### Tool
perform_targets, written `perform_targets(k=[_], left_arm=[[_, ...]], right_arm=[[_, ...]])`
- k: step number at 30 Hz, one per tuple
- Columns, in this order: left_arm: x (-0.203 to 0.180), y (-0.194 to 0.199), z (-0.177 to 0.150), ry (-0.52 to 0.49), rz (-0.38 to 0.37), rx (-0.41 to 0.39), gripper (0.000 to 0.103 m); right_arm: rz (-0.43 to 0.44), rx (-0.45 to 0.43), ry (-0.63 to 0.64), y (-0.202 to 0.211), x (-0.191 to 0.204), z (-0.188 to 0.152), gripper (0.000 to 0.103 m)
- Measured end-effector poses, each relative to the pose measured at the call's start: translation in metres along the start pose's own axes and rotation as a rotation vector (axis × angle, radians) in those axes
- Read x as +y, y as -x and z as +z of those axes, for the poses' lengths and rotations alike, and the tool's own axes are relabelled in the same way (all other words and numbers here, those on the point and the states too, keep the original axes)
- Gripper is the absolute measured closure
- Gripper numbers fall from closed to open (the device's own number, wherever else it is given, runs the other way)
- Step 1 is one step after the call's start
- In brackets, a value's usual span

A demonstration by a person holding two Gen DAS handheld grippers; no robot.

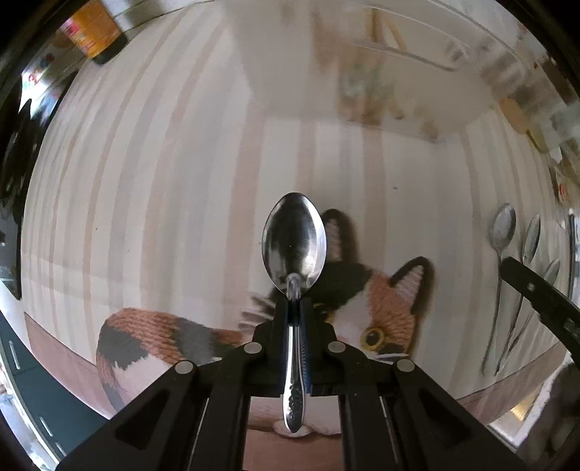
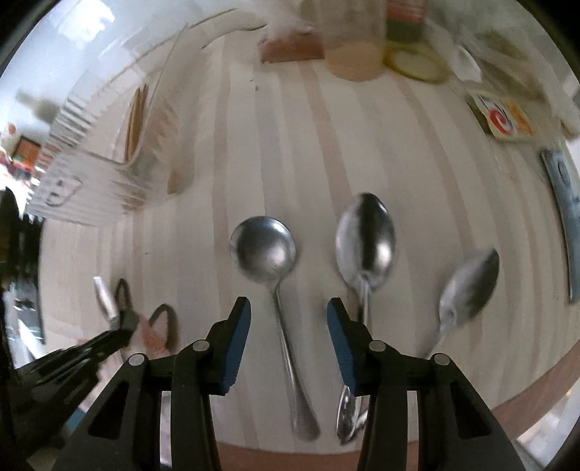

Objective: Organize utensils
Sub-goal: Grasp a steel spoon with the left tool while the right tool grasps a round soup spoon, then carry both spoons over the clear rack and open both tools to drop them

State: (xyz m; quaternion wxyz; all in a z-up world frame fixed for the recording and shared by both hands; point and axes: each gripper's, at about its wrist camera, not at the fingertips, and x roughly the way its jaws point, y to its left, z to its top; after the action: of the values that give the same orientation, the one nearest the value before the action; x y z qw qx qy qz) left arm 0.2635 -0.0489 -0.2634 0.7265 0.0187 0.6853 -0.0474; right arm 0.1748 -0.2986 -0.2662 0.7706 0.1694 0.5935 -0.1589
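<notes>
My left gripper [image 1: 293, 300] is shut on the handle of a steel spoon [image 1: 293, 239], whose oval bowl sticks out forward above a cat picture [image 1: 384, 308] on the striped tablecloth. In the right wrist view three spoons lie side by side: a round-bowled spoon [image 2: 264, 250], an oval spoon [image 2: 366, 242] and a blurred third spoon [image 2: 471, 286]. My right gripper [image 2: 289, 304] is open just above the round-bowled spoon, its handle running between the two blue pads without touching them. The left gripper [image 2: 108, 335] shows at the left edge there.
A clear container with wooden sticks [image 2: 137, 119] stands at the back left. A jar [image 2: 355, 54], a yellow lid [image 2: 417, 63] and a small box [image 2: 507, 116] line the far side. A dark bottle [image 1: 94, 32] stands far left. The table edge [image 2: 525, 395] curves close by.
</notes>
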Motion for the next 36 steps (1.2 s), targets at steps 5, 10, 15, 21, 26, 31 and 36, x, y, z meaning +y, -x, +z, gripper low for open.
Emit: perform_targets(k=[5, 10, 15, 21, 26, 31, 36], left_arm=[[0.036, 0.008, -0.007, 0.027, -0.032, -0.007, 0.099], [0.055, 0.008, -0.013, 0.028, -0.043, -0.011, 0.099], [0.063, 0.019, -0.022, 0.009, -0.035, -0.044, 0.099], [0.066, 0.05, -0.019, 0.005, -0.039, -0.093, 0.099], [0.076, 0.08, -0.019, 0.01, -0.058, -0.134, 0.099], [0.08, 0.103, -0.027, 0.011, -0.068, -0.168, 0.099], [0.084, 0.113, -0.029, 0.014, -0.059, -0.197, 0.099]], right_arm=[[-0.085, -0.049, 0.073, -0.006, 0.022, 0.004, 0.054], [-0.182, -0.104, 0.122, -0.008, 0.04, 0.002, 0.09], [-0.146, -0.104, 0.073, -0.006, 0.034, 0.003, 0.102], [-0.028, -0.104, -0.036, 0.016, 0.002, -0.007, 0.103], [0.039, -0.119, -0.097, 0.039, -0.017, -0.017, 0.103], [0.09, -0.146, -0.117, 0.063, -0.026, -0.017, 0.103], [0.072, -0.07, -0.093, 0.041, -0.01, 0.002, 0.075]])
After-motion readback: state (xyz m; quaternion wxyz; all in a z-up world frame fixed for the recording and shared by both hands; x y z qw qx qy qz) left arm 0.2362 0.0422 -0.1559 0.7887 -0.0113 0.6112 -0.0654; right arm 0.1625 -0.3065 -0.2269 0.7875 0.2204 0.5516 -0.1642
